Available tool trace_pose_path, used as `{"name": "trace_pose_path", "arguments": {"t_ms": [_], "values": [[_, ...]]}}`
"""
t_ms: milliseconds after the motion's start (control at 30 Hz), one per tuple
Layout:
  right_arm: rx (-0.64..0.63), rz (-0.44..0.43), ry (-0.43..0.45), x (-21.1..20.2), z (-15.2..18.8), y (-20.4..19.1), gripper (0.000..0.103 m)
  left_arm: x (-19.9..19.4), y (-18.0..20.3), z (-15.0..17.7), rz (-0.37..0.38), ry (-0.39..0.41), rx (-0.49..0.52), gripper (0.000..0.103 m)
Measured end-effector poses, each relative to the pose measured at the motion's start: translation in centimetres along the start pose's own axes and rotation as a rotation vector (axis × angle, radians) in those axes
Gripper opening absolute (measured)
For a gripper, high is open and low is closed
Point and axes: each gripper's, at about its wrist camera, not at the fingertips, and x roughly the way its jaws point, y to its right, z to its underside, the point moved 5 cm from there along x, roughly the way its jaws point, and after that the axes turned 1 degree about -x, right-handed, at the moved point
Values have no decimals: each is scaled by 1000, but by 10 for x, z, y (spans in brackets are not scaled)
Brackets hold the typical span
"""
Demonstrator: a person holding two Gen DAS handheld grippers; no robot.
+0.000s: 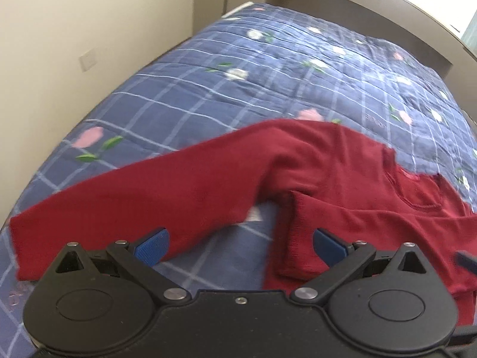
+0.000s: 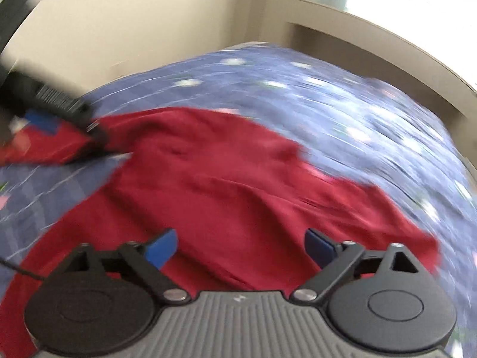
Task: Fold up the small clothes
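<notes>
Sweater, dark red, lies spread on the blue checked bedcover. The left gripper hovers over it, jaws wide, holding nothing. In the blurred right view, the right gripper stands wide apart above the sweater, empty.

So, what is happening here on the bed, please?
A person with a handheld gripper in each hand is folding a dark red sweater spread on a blue checked floral quilt. The left gripper hovers over the near sleeve and the side of the body, its blue fingers wide apart, gripping nothing. The right gripper is over the body of the sweater, also open and empty. That view is blurred. One sleeve stretches out to the side, so the folding looks unfinished.
</notes>
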Motion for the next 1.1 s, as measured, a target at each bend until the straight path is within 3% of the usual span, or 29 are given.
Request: {"name": "trace_pose_path", "arguments": {"t_ms": [200, 433, 567, 633, 667, 700, 900, 1100], "values": [[336, 231, -16, -9, 32, 108, 99, 31, 35, 3, -41, 10, 97, 102], [629, 223, -11, 11, 45, 188, 76, 46, 57, 1, -93, 17, 182, 102], [660, 188, -51, 31, 49, 201, 58, 49, 63, 2, -106, 16, 196, 102], [670, 163, -69, 37, 53, 202, 37, 49, 66, 3, -107, 16, 199, 102], [663, 157, -78, 39, 54, 202, 19, 49, 67, 3, -106, 15, 200, 102], [656, 153, -79, 39, 55, 202, 11, 49, 69, 4, -104, 15, 200, 102], [627, 152, -42, 24, 58, 219, 7, 45, 79, 6, -78, 17, 200, 102], [723, 111, -54, 25, 77, 246, 9, 52, 90, 9, -83, 6, 224, 102]]}}
